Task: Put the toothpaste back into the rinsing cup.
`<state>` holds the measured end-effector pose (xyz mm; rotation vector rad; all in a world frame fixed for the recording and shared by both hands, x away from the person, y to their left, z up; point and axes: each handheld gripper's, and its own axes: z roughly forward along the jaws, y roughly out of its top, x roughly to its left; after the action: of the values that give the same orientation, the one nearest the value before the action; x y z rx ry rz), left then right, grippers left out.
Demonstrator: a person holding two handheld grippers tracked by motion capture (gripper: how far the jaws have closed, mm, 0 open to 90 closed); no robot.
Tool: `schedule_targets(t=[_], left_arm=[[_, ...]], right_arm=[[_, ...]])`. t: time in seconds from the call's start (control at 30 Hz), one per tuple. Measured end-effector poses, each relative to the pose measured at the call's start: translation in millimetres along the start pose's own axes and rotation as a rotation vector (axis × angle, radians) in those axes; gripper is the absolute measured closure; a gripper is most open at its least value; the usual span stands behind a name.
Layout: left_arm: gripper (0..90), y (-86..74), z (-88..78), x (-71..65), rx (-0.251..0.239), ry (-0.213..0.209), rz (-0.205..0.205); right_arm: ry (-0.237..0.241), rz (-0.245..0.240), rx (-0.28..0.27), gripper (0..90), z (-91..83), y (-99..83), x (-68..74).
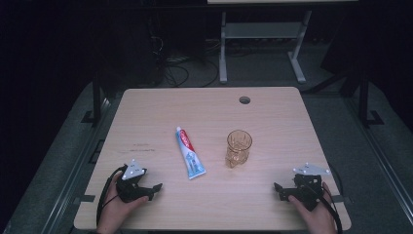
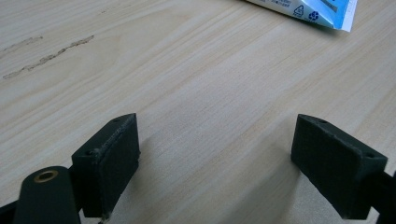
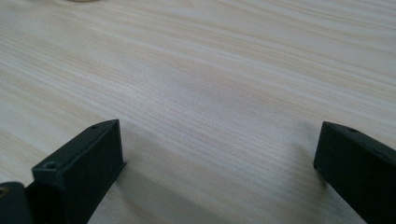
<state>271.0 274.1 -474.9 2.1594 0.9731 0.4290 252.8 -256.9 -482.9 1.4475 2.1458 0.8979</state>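
Observation:
A toothpaste tube, white and blue with a red end, lies flat near the middle of the wooden table. To its right stands an amber glass tumbler, upright. My left gripper rests at the front left, held by a hand, jaws wide apart over bare wood. In the left gripper view the left gripper has nothing between its pads, and the tube's crimped end lies ahead at the top right. My right gripper sits at the front right, and in its own view the right gripper is open and holds nothing.
A round cable hole sits near the table's far edge. Beyond the table are a white desk frame and cables on a dark floor. Faint scuff marks mark the wood ahead of the left gripper.

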Motion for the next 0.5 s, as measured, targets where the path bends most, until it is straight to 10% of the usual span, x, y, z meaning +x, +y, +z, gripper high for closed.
schedule_targets(t=[0.5], left_arm=[[33.7,5.5,-3.7,-0.8,0.022,-0.018,0.003]], right_arm=[[0.003,-0.005,-0.001,0.7,0.2,0.2,-1.2]])
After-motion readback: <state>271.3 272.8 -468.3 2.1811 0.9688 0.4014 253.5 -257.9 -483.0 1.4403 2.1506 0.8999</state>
